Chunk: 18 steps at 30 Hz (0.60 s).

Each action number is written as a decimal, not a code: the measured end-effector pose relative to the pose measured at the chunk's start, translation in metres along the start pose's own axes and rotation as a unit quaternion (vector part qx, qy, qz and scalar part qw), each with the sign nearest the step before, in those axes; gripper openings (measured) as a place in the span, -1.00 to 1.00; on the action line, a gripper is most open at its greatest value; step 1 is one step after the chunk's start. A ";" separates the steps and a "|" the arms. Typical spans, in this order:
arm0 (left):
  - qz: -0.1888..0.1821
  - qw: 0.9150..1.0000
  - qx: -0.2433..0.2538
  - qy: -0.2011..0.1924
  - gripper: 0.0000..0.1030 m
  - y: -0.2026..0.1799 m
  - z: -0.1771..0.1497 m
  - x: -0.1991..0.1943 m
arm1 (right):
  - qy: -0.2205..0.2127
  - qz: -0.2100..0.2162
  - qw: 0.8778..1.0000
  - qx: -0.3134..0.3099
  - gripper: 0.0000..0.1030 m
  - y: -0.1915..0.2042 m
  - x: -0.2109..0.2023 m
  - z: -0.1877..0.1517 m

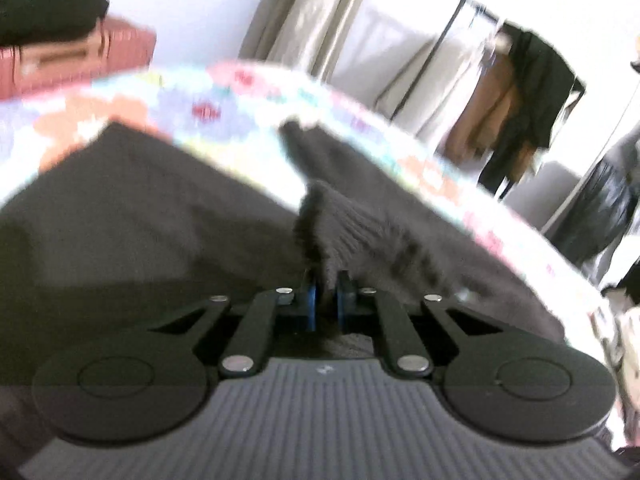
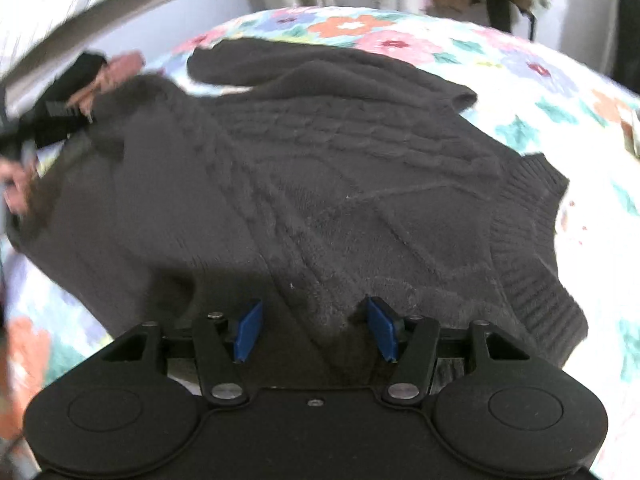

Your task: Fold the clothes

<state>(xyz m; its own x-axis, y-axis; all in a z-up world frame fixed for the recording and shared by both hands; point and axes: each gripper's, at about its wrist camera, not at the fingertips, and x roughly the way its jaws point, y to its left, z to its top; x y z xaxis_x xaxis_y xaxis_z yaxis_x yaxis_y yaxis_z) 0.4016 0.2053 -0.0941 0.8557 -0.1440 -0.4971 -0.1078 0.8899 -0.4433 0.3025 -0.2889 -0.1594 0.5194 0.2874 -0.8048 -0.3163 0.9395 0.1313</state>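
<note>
A dark grey cable-knit sweater (image 2: 320,168) lies spread on a floral bedspread (image 2: 540,92). My left gripper (image 1: 326,300) is shut on a ribbed edge of the sweater (image 1: 344,232) and holds that fold lifted above the rest of the garment. In the right wrist view the left gripper (image 2: 56,120) shows at the far left edge, gripping the sweater's corner. My right gripper (image 2: 316,332) is open, its blue pads (image 2: 248,328) standing wide apart just over the sweater's near part, with knit fabric lying between them.
A pink suitcase (image 1: 76,64) with dark clothes on top stands behind the bed at the left. A clothes rack with hanging dark and brown garments (image 1: 520,104) stands at the right, beside curtains (image 1: 320,12). The bedspread (image 1: 240,96) extends beyond the sweater.
</note>
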 end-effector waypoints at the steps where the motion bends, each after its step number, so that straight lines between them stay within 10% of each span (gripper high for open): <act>1: -0.002 1.000 0.002 -0.015 -0.85 -0.003 0.006 -0.006 | 0.000 -0.006 1.000 -0.008 0.22 0.001 0.002 0.000; 8: -0.025 0.995 -0.068 -0.069 -0.86 0.019 0.030 -0.033 | -0.010 -0.033 0.999 -0.041 0.13 0.001 0.004 -0.004; 13: 0.042 0.995 -0.093 -0.012 -0.81 0.051 0.017 -0.010 | -0.017 -0.038 0.997 -0.069 -0.45 0.007 0.000 -0.008; 18: -0.041 0.981 -0.175 0.069 0.11 0.069 -0.008 0.013 | -0.034 -0.067 0.994 -0.074 -0.84 0.015 -0.011 -0.007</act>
<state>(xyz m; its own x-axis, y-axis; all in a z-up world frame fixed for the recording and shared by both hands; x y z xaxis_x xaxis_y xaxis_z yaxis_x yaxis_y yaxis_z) 0.4015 0.2615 -0.1375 0.7941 -0.2874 -0.5356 -0.2297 0.6739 -0.7022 0.2866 -0.2798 -0.1523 0.6157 0.1781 -0.7676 -0.3515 0.9339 -0.0653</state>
